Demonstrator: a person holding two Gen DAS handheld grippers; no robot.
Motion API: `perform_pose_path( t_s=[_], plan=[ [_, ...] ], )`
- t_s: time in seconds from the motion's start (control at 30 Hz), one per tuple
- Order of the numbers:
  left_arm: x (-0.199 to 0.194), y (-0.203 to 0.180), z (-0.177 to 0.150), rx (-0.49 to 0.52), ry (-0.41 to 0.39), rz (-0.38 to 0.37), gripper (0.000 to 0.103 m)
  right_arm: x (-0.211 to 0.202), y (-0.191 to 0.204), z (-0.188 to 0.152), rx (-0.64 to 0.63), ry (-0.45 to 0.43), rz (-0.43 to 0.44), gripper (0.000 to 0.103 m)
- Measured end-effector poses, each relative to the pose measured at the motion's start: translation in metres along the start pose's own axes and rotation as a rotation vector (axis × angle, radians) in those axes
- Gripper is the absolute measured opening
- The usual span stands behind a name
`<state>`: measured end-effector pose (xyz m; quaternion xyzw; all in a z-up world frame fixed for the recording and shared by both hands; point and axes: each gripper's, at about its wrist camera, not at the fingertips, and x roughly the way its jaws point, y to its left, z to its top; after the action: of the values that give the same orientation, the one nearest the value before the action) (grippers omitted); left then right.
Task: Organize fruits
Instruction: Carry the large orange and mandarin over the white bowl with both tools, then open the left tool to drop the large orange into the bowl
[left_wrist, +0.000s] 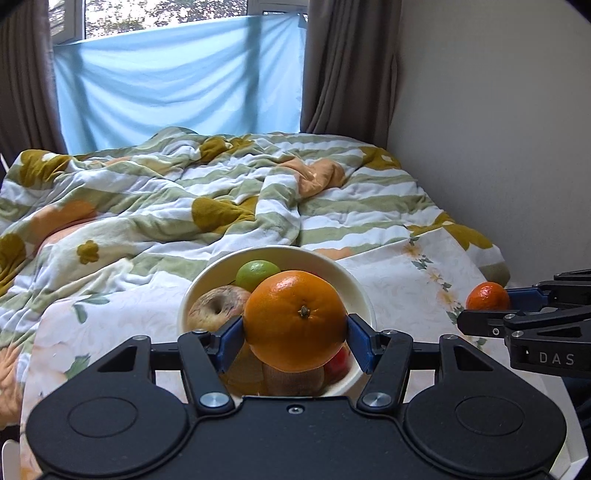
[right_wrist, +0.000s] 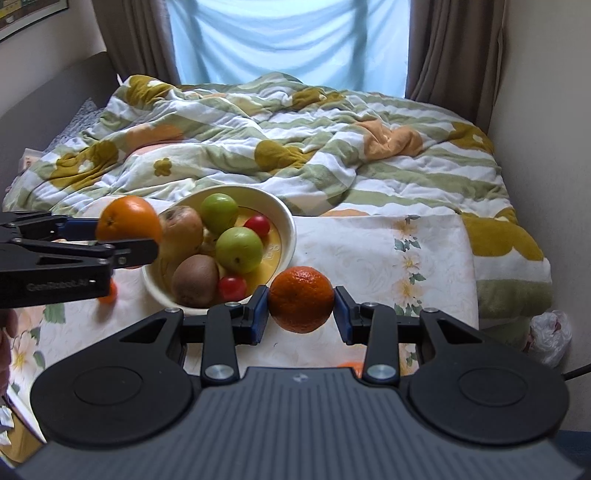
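My left gripper (left_wrist: 295, 332) is shut on a large orange (left_wrist: 295, 319) and holds it above the near side of a cream bowl (left_wrist: 354, 280). The bowl (right_wrist: 286, 218) holds an apple (right_wrist: 183, 227), two green fruits (right_wrist: 240, 249), a kiwi (right_wrist: 195, 278) and cherry tomatoes (right_wrist: 232, 288). My right gripper (right_wrist: 301, 314) is shut on a smaller, darker mandarin (right_wrist: 301, 297), held to the right of the bowl above the floral cloth. The left gripper (right_wrist: 125, 240) with its orange (right_wrist: 127, 219) shows at the left in the right wrist view. The right gripper (left_wrist: 491, 306) and mandarin (left_wrist: 487, 295) show at the right in the left wrist view.
The bowl stands on a table with a floral cloth (right_wrist: 388, 258). A small orange fruit (right_wrist: 109, 295) lies on the cloth left of the bowl. A bed with a rumpled striped quilt (right_wrist: 277, 140) lies behind. A wall (left_wrist: 498, 129) is on the right, a plastic bag (right_wrist: 550, 336) below it.
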<state>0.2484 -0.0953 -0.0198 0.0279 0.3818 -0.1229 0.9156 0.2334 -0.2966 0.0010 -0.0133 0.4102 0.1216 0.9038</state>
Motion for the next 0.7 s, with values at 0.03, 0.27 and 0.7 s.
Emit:
perform_pose_path(
  t_s=[0.03,0.27,0.7],
  plan=[
    [0.006,0.0,0.002,0.01,0.004,-0.001,0.064,0.005,-0.001,0.002,0.003,0.006,-0.004,0.052],
    [0.046,0.0,0.011,0.074,0.029,-0.007,0.064,0.035,-0.009,0.015,0.032,0.041,-0.023,0.052],
    [0.069,0.01,0.018,0.072,0.041,-0.027,0.066,0.063,-0.012,0.026,0.05,0.086,-0.038,0.052]
  ],
)
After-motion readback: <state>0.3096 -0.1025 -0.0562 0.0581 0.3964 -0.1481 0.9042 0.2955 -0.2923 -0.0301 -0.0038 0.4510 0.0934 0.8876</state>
